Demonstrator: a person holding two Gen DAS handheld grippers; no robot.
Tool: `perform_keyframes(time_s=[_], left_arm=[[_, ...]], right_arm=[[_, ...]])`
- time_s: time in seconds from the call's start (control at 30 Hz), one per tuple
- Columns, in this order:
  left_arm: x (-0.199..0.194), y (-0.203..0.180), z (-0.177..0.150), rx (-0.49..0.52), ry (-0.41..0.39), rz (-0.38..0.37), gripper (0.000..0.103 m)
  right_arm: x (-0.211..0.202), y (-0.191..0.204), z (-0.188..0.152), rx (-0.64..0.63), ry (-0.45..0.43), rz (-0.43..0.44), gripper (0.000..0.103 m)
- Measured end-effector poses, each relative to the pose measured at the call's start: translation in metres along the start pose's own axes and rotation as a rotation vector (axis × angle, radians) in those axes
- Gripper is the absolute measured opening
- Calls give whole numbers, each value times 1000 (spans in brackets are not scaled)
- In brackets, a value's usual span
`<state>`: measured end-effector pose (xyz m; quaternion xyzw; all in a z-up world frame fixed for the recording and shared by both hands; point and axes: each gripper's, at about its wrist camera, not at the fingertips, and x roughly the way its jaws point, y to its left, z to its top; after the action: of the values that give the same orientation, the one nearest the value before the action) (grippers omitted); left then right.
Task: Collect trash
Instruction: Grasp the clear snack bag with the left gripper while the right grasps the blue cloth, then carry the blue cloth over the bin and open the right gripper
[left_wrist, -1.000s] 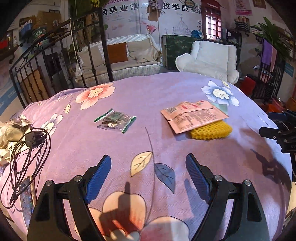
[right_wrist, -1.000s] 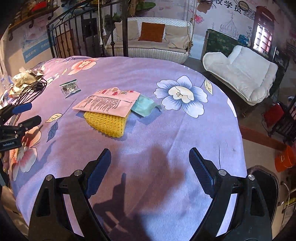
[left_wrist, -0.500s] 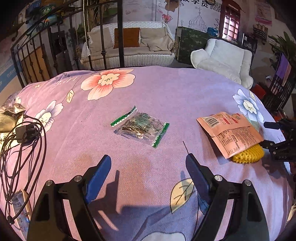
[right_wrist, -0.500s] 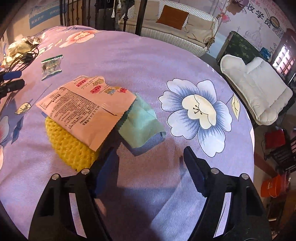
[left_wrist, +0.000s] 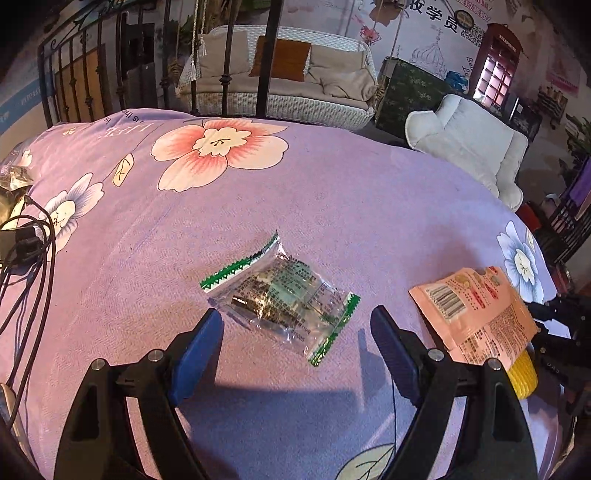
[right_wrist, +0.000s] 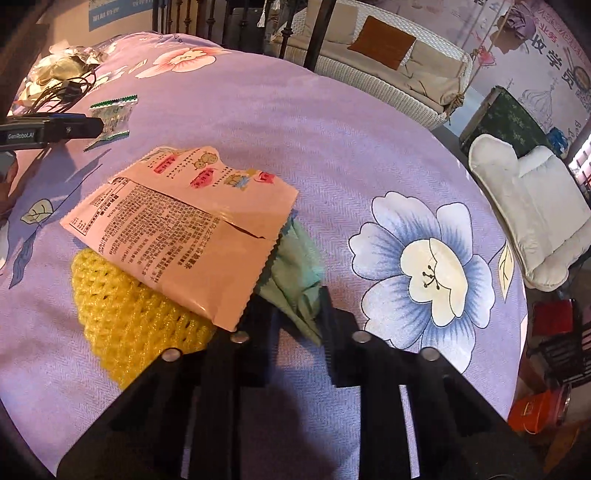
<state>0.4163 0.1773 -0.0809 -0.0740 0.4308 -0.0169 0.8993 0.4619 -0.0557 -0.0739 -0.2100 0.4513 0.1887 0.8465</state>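
**A:** What have I got under each claw?

**B:** My right claw (right_wrist: 291, 295) has just been closing, and its jaws now stand narrow with the near corner of the green packet (right_wrist: 300, 273) pinched between them. That packet lies on the purple bedspread (right_wrist: 332, 147), its far end tucked under the pink snack bag (right_wrist: 184, 229), just up and left of the claw. The yellow foam net (right_wrist: 125, 317) pokes out from under the pink bag, to the claw's left.

**A:** How will the green one handle?

**B:** Soft and nearly weightless, I'd judge. It crumples where the jaws meet it, so it may slide out if I jerk. A slow lift should free it from under the pink bag. The pink bag looks like thin crinkly film, flat and a little springy. I'd take it by its torn, raised edge, not from above.

**A:** And the left?

**B:** My left claw (left_wrist: 297, 328) stands wide with nothing in it. The clear wrapper with green edges (left_wrist: 280, 299) lies flat on the bed, straight ahead between the fingertips and slightly beyond them. It's glossy film, likely slippery and very light. I'd aim for the puffed middle, where there's something to bite.

**A:** The foam net?

**B:** Squashy and grippy. Any edge should do.
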Motion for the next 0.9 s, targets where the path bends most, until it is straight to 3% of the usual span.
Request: perform_keyframes(time_s=[0.07, 0.27, 0.33, 0.47, 0.53, 0.9], left_arm=[[4, 0, 4, -14, 1, -1, 66], [11, -8, 10, -22, -6, -14, 37], [11, -15, 11, -4, -13, -25, 30], [1, -33, 10, 71, -55, -13, 26], [-6, -40, 8, 96, -72, -12, 9], [-70, -58, -18, 112, -170, -77, 9]], right_arm=[[0, -4, -3, 32, -2, 5, 8], [-11, -21, -21, 131, 0, -14, 6], [-16, -26, -27, 164, 1, -28, 6], [-28, -33, -38, 211, -6, -31, 6], [-35, -35, -44, 229, -14, -41, 6], [-78, -39, -78, 351, -96, -6, 6]])
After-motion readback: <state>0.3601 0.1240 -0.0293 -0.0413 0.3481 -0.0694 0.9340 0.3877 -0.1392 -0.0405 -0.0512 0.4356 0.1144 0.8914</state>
